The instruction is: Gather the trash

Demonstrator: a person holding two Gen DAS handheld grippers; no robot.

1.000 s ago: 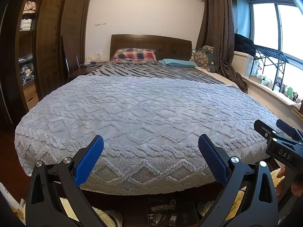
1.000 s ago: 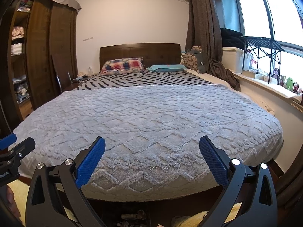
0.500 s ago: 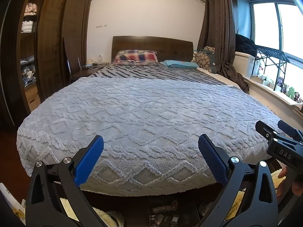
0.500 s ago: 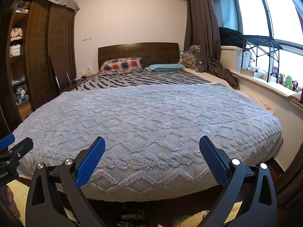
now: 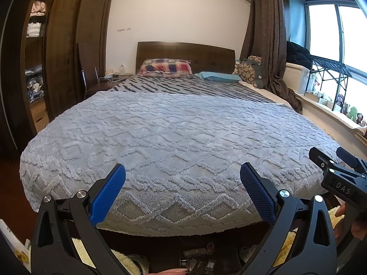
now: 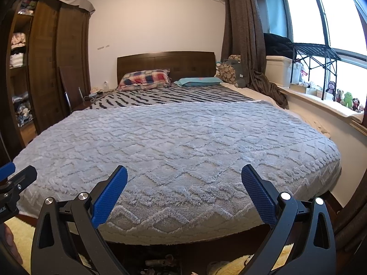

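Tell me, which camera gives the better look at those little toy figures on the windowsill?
The right wrist view. The toy figures stand in a clear row on the windowsill, and a green one stands out. In the left wrist view the same toy figures sit squeezed against the right edge, smaller and more distorted.

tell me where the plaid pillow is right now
The plaid pillow lies at the far end of the bed against the dark wooden headboard, left of the teal pillow in both wrist views.
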